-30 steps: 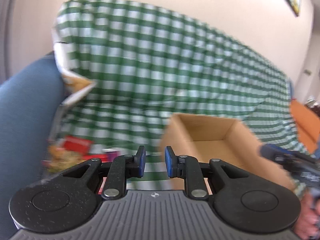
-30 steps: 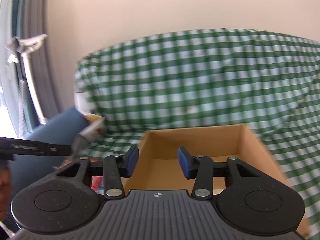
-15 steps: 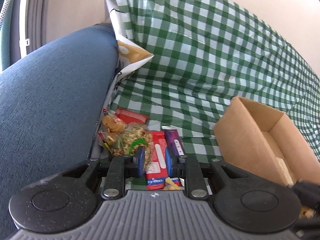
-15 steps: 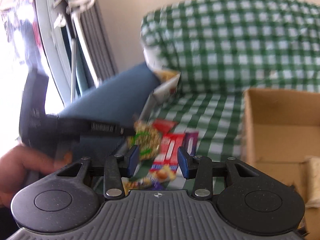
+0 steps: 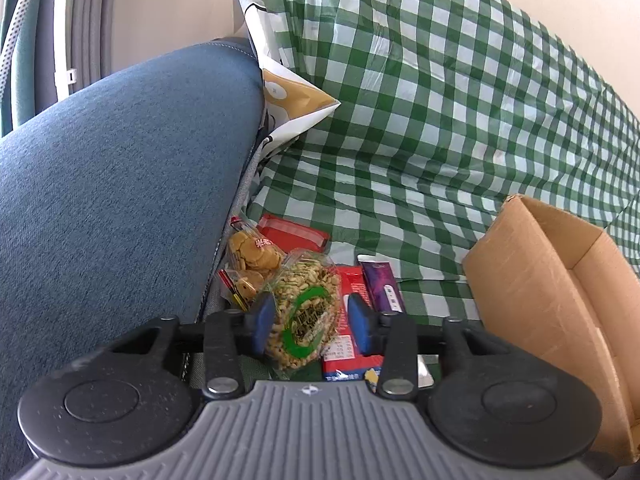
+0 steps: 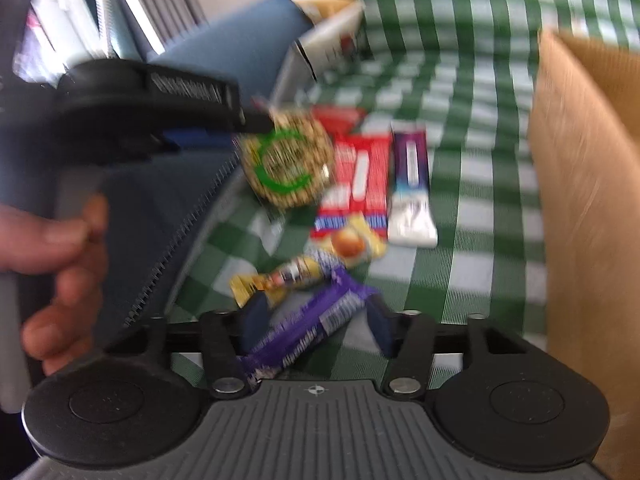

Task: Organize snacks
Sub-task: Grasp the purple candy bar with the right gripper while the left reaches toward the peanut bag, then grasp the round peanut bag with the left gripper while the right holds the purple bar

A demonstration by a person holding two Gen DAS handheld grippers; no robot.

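Observation:
A snack pile lies on the green checked cloth [image 5: 440, 120] beside the blue sofa arm [image 5: 120, 180]. My left gripper [image 5: 312, 323] hangs low over it, jaws opening. A clear bag of nuts with a green ring label [image 5: 306, 312] sits between the fingers, and the pads are not pressing on it. My right gripper [image 6: 318, 322] is nearer the front of the pile, jaws also opening, and straddles a purple bar [image 6: 312, 328] without gripping it. A yellow bar [image 6: 280, 276], a red pack [image 6: 360, 172] and a purple-white pack [image 6: 410, 184] lie around it.
An open cardboard box [image 5: 540, 280] stands to the right of the pile, close to the right gripper [image 6: 580, 200]. A cookie bag [image 5: 252, 256] and a red packet [image 5: 294, 234] rest against the sofa arm. A paper bag [image 5: 292, 96] leans behind them. A hand [image 6: 60, 248] holds the left tool.
Both grippers swung left from the box to the snack pile and dropped lower. Their jaws have widened. The left now brackets the nut bag and the right the purple bar.

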